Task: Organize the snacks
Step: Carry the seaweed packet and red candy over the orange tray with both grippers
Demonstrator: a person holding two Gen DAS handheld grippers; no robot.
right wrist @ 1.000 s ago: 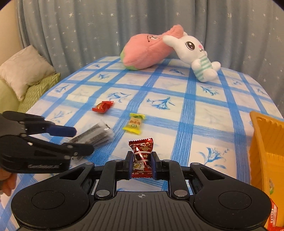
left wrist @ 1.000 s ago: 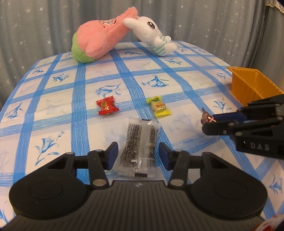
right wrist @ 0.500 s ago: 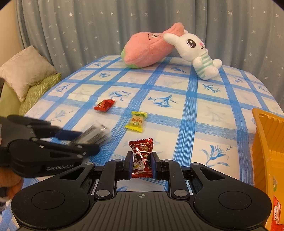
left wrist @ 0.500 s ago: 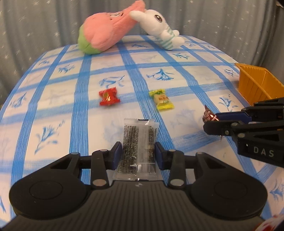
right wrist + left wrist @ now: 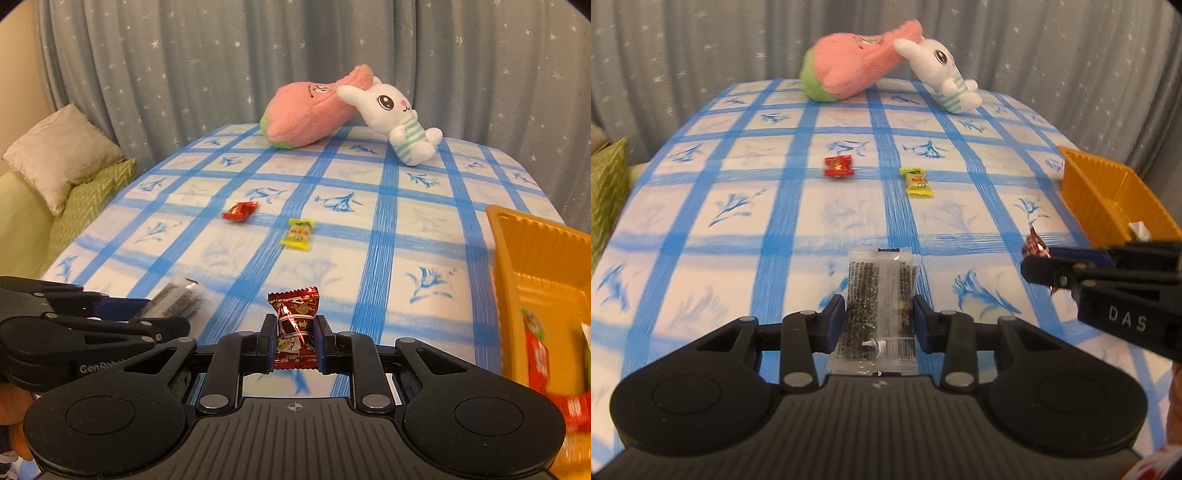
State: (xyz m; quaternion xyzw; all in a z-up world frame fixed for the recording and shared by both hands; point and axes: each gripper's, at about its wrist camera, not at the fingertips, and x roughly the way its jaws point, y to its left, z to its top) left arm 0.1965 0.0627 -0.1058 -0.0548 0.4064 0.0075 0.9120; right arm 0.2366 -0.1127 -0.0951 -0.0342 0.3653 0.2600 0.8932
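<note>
Two grippers each carry a snack above the blue-checked surface (image 5: 798, 229). At the bottom centre of the left wrist view, the left gripper (image 5: 880, 325) has its fingers pressed against both long edges of a clear packet of dark seaweed strips (image 5: 880, 295); its jaws have just been closing, with the packet between them. The packet points away from the camera toward the middle of the frame. In the right wrist view the same packet shows at lower left, sticking out of the black fingers there.

At the bottom centre of the right wrist view, the right gripper (image 5: 294, 347) has its fingers clamped tight on a dark red foil candy (image 5: 295, 325), which stands upright between them with its crimped top edge above the fingertips. In the left wrist view this gripper enters from the right edge, with the candy's shiny twisted end showing at its tip.

Lying loose on the surface near the middle of both views are a small red candy (image 5: 838, 167) and, to its right, a yellow-green candy (image 5: 916, 181), well apart from each other. An orange basket (image 5: 509, 258) sits at the right edge of the frame; red and green wrappers lie inside it. At the far end of the surface, upper centre of the frame, a pink plush (image 5: 306, 110) and a white rabbit plush (image 5: 391, 110) lean against each other before a grey star-print curtain (image 5: 184, 66). Cushions (image 5: 62, 158) lie at the left edge.
</note>
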